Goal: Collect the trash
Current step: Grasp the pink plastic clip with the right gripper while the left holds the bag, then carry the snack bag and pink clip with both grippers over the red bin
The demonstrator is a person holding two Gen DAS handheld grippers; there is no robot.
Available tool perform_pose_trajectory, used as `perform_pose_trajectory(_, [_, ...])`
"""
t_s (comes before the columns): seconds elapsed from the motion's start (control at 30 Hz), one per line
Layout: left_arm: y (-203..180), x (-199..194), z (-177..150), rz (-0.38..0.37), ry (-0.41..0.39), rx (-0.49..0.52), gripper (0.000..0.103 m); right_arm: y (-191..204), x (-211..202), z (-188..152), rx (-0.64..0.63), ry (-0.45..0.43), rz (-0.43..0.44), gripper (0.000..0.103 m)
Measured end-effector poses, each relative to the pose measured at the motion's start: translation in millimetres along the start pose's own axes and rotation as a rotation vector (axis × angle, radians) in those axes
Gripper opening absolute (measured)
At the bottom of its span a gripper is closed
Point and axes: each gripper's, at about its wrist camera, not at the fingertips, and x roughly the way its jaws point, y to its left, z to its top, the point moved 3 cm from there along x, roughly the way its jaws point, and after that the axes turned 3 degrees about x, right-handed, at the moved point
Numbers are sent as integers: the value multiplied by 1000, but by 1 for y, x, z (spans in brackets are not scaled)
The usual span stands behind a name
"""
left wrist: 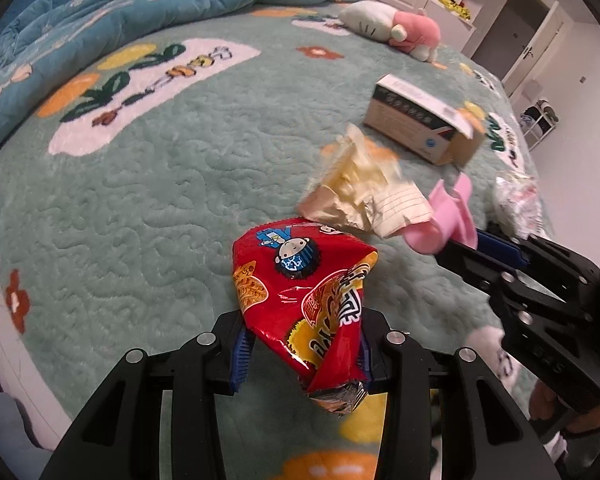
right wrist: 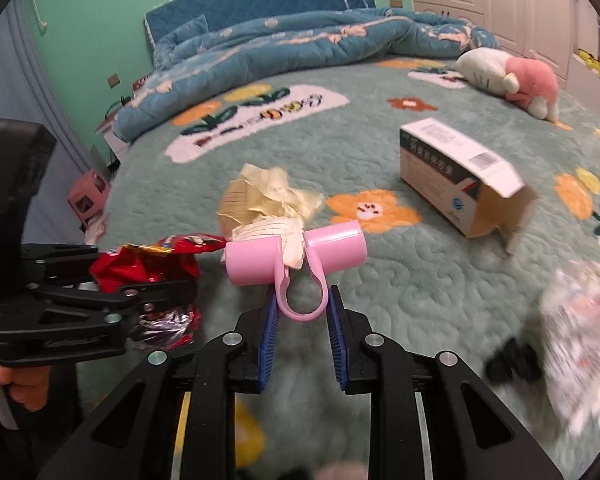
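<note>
My left gripper [left wrist: 302, 354] is shut on a crumpled red snack wrapper [left wrist: 300, 284], held above the green bedspread; the wrapper also shows in the right wrist view [right wrist: 148, 268]. My right gripper [right wrist: 302, 320] is shut on pink tongs [right wrist: 300, 258], whose roller tips pinch a crumpled yellow lined paper wad [right wrist: 266, 204]. In the left wrist view the paper wad [left wrist: 360, 192] hangs from the pink tongs [left wrist: 448, 220], up and to the right of the wrapper. An open cardboard box [right wrist: 460, 172] lies on the bed further right; it also shows in the left wrist view [left wrist: 420, 116].
A blue quilt [right wrist: 280, 48] is bunched at the head of the bed. A white and pink plush toy [right wrist: 512, 76] lies far right. A blurred crinkly plastic bag [right wrist: 580, 348] is at my right, also seen in the left wrist view [left wrist: 518, 200]. The bed edge [left wrist: 4, 320] drops off left.
</note>
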Motion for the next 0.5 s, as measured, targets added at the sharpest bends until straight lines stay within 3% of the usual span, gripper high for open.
perform_pose_trajectory(0.5, [-41,-88,-36,-13,-121,75,42,36,-137,-32,29,-167,-21,24])
